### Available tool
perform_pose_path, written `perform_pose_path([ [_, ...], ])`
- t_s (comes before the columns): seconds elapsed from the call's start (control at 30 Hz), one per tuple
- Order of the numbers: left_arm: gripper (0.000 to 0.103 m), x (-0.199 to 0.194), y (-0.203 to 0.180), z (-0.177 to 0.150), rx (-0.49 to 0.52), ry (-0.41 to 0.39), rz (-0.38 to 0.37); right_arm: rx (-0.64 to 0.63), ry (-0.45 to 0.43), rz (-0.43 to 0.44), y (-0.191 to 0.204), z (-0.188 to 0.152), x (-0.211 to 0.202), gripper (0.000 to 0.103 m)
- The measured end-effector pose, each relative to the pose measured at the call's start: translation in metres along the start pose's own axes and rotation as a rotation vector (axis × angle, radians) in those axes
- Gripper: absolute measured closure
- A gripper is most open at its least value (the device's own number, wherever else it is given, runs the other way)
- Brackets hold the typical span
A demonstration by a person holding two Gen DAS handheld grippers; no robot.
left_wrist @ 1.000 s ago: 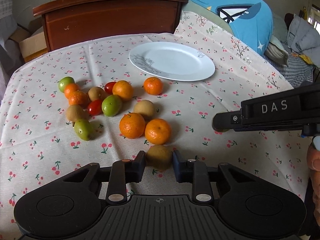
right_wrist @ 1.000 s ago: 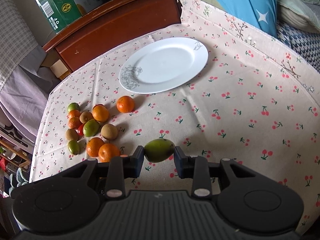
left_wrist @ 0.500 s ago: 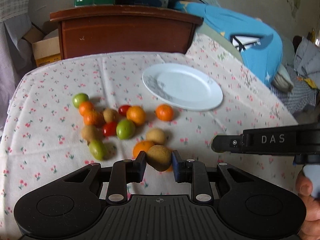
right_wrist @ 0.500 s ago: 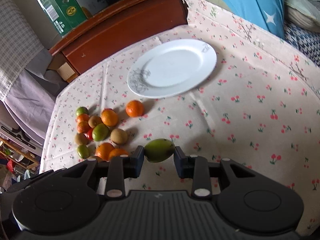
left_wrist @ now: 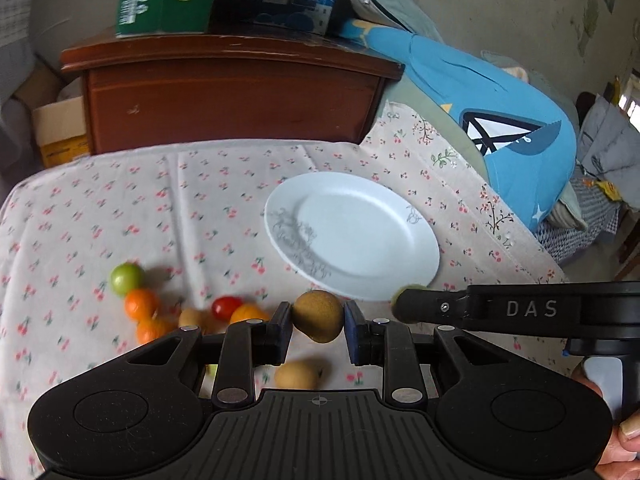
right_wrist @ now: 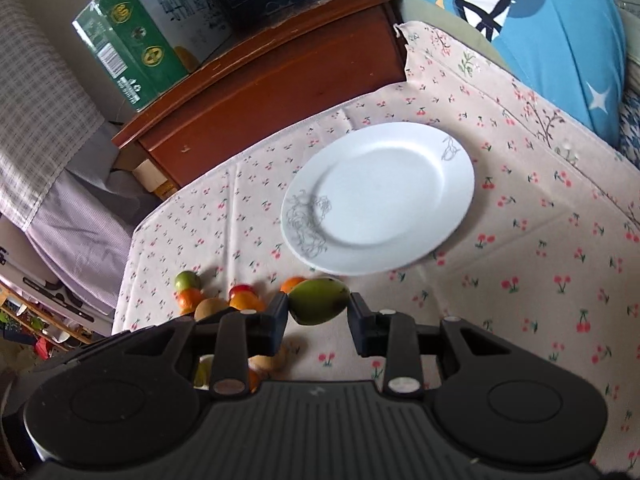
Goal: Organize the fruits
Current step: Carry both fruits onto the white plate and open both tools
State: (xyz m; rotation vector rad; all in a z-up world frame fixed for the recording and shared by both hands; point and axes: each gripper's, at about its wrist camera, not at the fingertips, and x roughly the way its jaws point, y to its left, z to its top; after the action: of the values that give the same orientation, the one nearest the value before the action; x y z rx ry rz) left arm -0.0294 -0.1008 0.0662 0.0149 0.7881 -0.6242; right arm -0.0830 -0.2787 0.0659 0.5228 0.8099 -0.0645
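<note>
Brown kiwi (left_wrist: 318,316) aloft, clamped; green mango (right_wrist: 318,301) aloft, clamped; white plate (right_wrist: 400,160) bare; remaining fruits (left_wrist: 160,304) clustered left.

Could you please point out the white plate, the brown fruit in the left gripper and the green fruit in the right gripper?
white plate (right_wrist: 400,184), right wrist view, bare centre.
brown fruit (left_wrist: 319,315), left wrist view, middle of its skin.
green fruit (right_wrist: 318,300), right wrist view, middle of its skin.

Left tongs (left_wrist: 318,326): clamped on a brown fruit (left_wrist: 319,315), tilted downward.
Right tongs (right_wrist: 318,314): clamped on a green fruit (right_wrist: 318,300), tilted downward; seen from the left camera at 3 o'clock.
Hand (left_wrist: 624,436): fingertips at 4 o'clock, gripping the right handle.
</note>
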Motion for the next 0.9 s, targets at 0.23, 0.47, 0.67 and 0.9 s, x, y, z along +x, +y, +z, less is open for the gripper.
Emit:
perform_pose_path([
  [0.23, 0.078, 0.030, 0.001, 0.019, 0.029, 0.020, -0.012, 0.015, 0.014, -0.046, -0.012, 0.017, 0.019, 0.070],
  [0.47, 0.078, 0.059, 0.005, 0.030, 0.037, 0.045, -0.019, 0.063, 0.021, -0.071, -0.022, 0.030, 0.036, 0.070],
  [0.67, 0.078, 0.079, 0.009, 0.034, 0.029, 0.065, -0.016, 0.086, 0.031, -0.097, -0.027, 0.036, 0.051, 0.070],
  [0.9, 0.078, 0.094, 0.010, 0.034, 0.023, 0.082, -0.014, 0.092, 0.035, -0.112, -0.030, 0.040, 0.064, 0.069],
])
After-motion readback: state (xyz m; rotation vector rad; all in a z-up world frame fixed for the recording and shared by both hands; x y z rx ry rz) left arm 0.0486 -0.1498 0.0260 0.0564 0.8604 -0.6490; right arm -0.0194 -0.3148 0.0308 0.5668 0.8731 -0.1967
